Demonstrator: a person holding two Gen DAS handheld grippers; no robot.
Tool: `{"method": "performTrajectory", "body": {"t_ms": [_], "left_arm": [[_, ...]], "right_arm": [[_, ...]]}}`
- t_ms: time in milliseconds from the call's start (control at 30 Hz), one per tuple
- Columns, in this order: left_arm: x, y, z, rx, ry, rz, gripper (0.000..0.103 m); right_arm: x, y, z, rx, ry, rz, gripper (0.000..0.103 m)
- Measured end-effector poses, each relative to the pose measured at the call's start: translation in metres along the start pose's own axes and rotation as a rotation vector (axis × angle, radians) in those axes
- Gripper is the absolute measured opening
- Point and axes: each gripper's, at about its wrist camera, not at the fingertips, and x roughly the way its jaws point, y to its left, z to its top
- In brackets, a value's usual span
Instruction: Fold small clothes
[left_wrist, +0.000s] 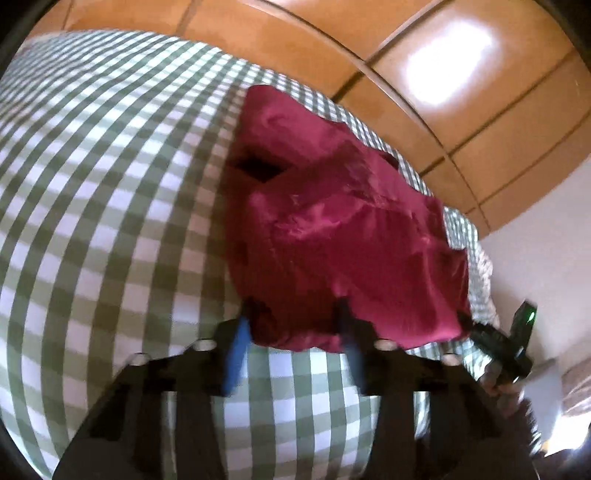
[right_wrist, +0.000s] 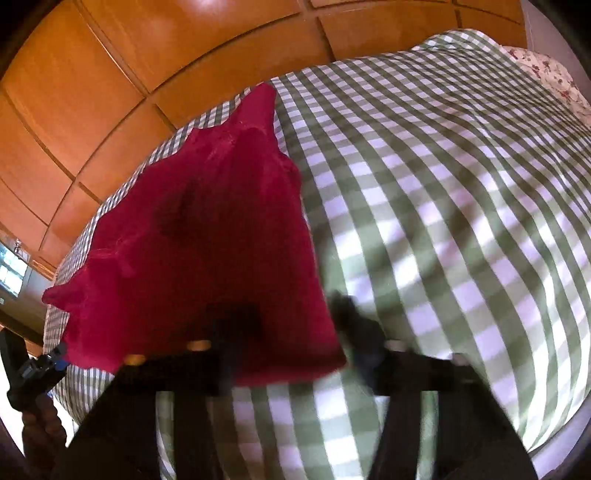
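Note:
A dark red garment (left_wrist: 332, 229) lies on the green-and-white checked bedspread (left_wrist: 110, 184). Its near edge is raised off the bed. My left gripper (left_wrist: 295, 325) has its blue-padded fingers (left_wrist: 236, 350) spread wide, with the garment's near left corner hanging between them. In the right wrist view the same garment (right_wrist: 207, 229) rises toward the camera; my right gripper (right_wrist: 288, 332) also has its fingers apart, with the near right corner draped between them. The right gripper also shows at the right edge of the left wrist view (left_wrist: 502, 347), and the left gripper at the lower left of the right wrist view (right_wrist: 33, 369).
Orange wooden wardrobe doors (left_wrist: 443, 92) stand behind the bed. A floral pillow (right_wrist: 546, 74) lies at the far right of the bed. A white wall (left_wrist: 546, 258) is at the right. The checked bedspread (right_wrist: 443, 221) stretches away beside the garment.

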Motion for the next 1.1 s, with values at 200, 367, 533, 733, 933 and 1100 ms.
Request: {"method": "performTrajectory", "body": {"t_ms": [200,367,533,733,933,1100], "left_arm": [[-0.009,0.005,-0.01,-0.012,0.01,-0.048,0.019],[-0.027,0.004,-0.03,0.0,0.028,-0.1,0.018],[-0.047,0.004,-0.071,0.013,0.083,-0.096,0.018],[-0.059,0.011,-0.083,-0.062,0.097,-0.075,0.032],[-0.065,0.011,-0.042,-0.072,-0.042,-0.038,0.065],[-0.047,-0.001,-0.025,0.024,-0.072,0.03,0.067]], "right_arm": [[-0.011,-0.008,-0.008,0.024,0.044,0.074,0.016],[-0.034,-0.021,-0.028,0.031,0.099,0.135,0.014],[-0.054,-0.028,-0.059,-0.031,0.181,0.141,0.014],[-0.061,-0.03,-0.067,-0.036,0.218,0.151,0.023],[-0.065,-0.014,-0.039,-0.09,0.087,0.062,0.051],[-0.059,0.009,-0.023,-0.194,-0.002,-0.033,0.057]]}}
